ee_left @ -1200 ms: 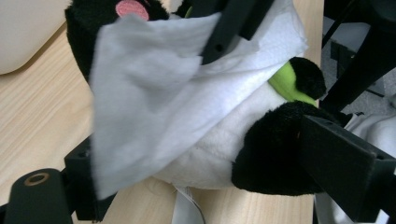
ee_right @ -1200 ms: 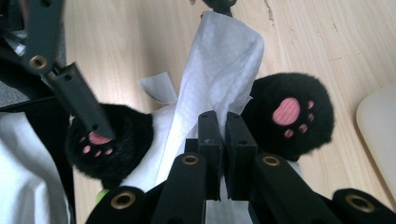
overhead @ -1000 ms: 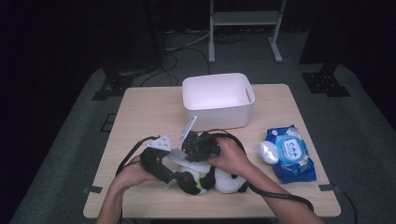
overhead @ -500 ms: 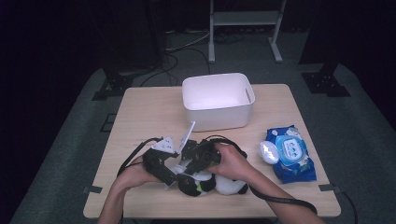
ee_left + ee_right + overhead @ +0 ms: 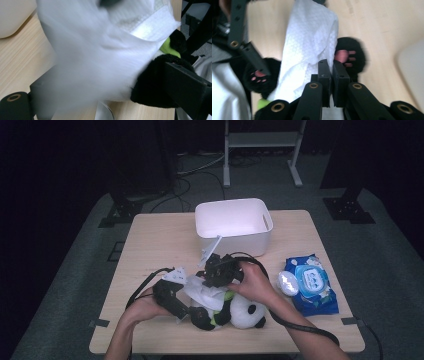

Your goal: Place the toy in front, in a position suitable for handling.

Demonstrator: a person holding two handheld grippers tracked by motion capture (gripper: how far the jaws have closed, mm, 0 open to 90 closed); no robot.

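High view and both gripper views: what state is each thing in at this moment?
Panda plush: lying on the table, one black limb between the left gripper's jaws.
White wipe: unfolded, draped over the plush, pinched at one edge.
White bin: upright, open-topped.
Wipes pack: lying flat, lid flipped open.
Left gripper: wide, around the plush's limb.
Right gripper: shut on the wipe.

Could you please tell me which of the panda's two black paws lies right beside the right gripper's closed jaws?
The paw with the large pink pad, just right of the white wipe, by the right gripper. The other paw lies across the wipe.
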